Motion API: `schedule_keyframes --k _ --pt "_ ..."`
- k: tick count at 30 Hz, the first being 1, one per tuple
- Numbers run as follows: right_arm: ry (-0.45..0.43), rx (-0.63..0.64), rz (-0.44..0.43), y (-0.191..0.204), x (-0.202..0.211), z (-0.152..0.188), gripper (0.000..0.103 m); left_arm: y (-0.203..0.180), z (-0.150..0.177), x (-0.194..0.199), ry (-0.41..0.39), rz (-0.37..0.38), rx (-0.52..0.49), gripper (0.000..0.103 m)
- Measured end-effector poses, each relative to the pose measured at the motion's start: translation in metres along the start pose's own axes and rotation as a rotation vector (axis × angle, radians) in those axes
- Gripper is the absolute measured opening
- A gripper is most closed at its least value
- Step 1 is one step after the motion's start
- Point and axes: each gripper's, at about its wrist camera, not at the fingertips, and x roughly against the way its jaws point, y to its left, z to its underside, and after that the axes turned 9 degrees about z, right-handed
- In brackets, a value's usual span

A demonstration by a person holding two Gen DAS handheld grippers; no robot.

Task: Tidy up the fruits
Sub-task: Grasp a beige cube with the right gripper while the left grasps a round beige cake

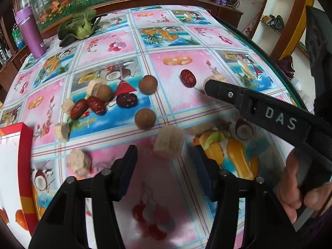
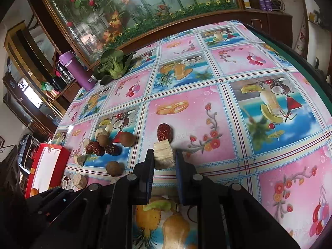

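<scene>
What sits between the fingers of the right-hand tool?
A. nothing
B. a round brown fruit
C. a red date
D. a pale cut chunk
D: in the right wrist view the pale cut chunk sits between the right gripper fingers, with the red date lying on the table just beyond it.

Left gripper [image 1: 166, 157] fingers spread wide; right gripper [image 2: 164, 155] fingers nearly closed.

A flower-painted glass panel [image 2: 145, 10] in dark wood backs the table; shelves [image 1: 274, 22] stand right.
</scene>
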Motion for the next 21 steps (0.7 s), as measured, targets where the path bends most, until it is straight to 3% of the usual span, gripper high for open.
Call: schedule_keyframes --k 5,14,21 --pt "-0.018 -0.008 0.002 -0.003 0.002 -0.001 0.018 -0.001 -0.002 -0.005 -0.018 0.007 -0.013 0.031" --pt "-0.047 0.008 0.009 -0.001 0.005 0.001 0.018 0.008 0.005 0.01 -0.063 0.021 0.012 0.031" --pt "-0.112 0.048 0.02 0.008 0.015 0.006 0.018 0.041 0.037 0.073 -0.171 -0.047 0.07 0.031"
